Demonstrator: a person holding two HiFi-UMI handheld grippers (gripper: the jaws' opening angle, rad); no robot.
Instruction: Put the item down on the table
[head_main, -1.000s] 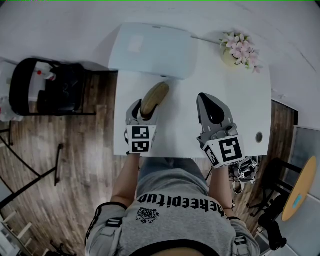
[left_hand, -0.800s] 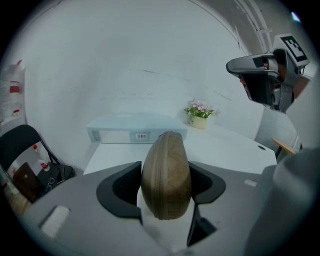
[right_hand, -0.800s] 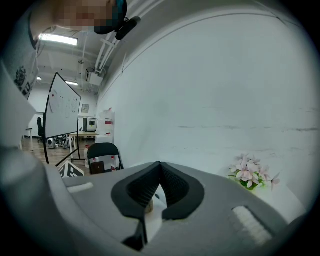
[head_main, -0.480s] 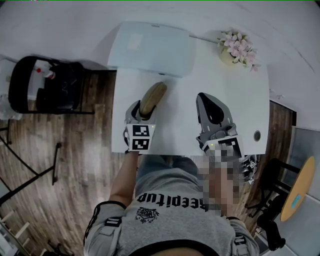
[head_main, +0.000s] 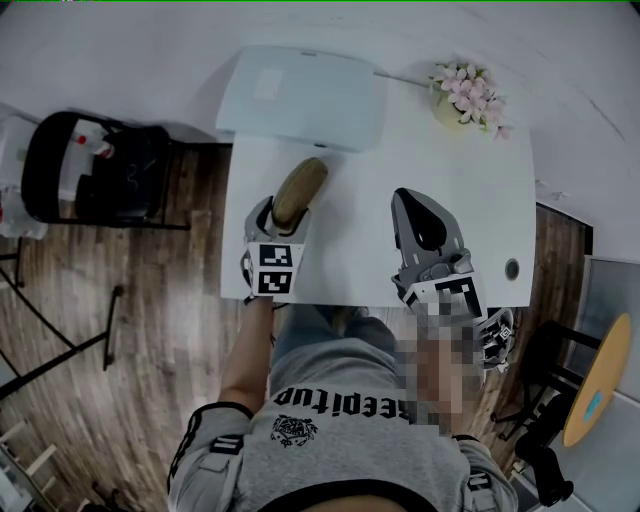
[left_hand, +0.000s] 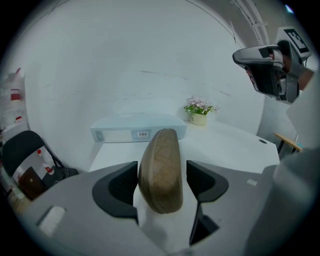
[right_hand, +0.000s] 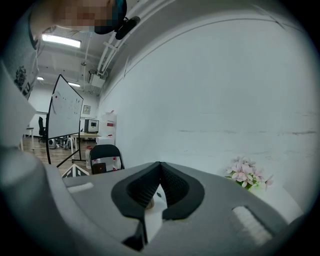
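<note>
Your left gripper (head_main: 282, 216) has its jaws opening. The wood piece (left_hand: 161, 169) stands on edge between them, a thin gap shows at the right pad, and the left pad is at most brushing it. The grip looks to be off, and the piece seems to rest on the table (head_main: 470, 200) near its left front corner.

The piece is smooth, rounded, solid-looking wood. Expect it to be stiff, fairly light, not fragile, and slick on its curved faces. Standing on a narrow edge, it may tip or rock once the pads clear. If you need to take it again, grip across the two broad faces near the middle, where they are flattest.

Your right gripper (right_hand: 159, 182) is closed tip to tip with nothing in it.

The head view shows the piece's full length pointing away from you toward the pale box (head_main: 300, 95). It hides the pads. The left gripper view shows the gaps and the grain, and also the right gripper held up off the table. The right gripper view shows only the wall, the flowers (right_hand: 247, 172) and a chair, and never the piece.
</note>
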